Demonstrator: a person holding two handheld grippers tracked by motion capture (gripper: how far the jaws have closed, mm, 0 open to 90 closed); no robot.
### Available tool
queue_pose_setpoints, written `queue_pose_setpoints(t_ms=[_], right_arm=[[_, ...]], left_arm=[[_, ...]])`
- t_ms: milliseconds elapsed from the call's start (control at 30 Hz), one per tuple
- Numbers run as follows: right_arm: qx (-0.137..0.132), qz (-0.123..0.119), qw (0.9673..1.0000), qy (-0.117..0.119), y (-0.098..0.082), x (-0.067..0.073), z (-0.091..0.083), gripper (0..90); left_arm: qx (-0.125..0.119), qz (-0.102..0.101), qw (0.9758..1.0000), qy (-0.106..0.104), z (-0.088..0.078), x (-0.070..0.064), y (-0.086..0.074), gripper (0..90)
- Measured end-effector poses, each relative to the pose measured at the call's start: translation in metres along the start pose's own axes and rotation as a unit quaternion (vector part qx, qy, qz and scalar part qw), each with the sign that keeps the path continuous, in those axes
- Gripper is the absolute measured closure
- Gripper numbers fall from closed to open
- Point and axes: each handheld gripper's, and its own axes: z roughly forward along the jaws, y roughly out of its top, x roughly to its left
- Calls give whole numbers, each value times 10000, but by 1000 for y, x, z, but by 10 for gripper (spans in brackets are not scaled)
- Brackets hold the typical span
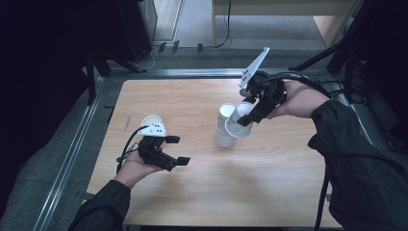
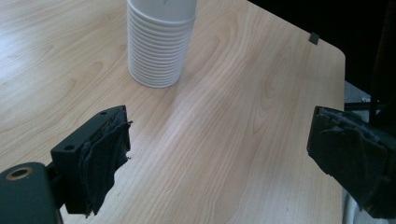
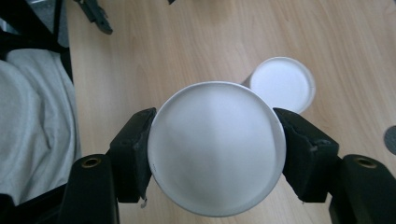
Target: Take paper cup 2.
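Right gripper (image 3: 215, 154) partly covers the stack of cups (image 1: 224, 126) from above. It clamps one paper cup (image 3: 215, 149) squarely between both jaws, just beside that stack. Left gripper (image 2: 219, 158) gapes, holding nothing.

Three cameras are covering one wooden bench (image 1: 269, 192)

The high view is looking forward and down from the person's side, taking in the whole benchtop; the left gripper view is riding low, facing across the wood towards the cup stack (image 2: 159, 42); the right gripper view is peering straight down, close above a cup (image 3: 215, 147); all three are sharing the white cups.
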Motion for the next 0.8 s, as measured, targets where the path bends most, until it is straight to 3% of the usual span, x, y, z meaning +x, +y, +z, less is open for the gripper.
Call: queue_pose_setpoints(t_ms=[200,400,800], right_arm=[[-138,-88,9998,127,-12,12,13,345],[-414,-47,9986,310,-29,14,31,347],[-1121,124,9924,500,-55,22,70,348]], left_arm=[[-27,-50,9999,-114,2,0,1,60],[-104,-36,9998,-180,1,0,1,60],[-125,-5,9997,-232,4,1,1,60]])
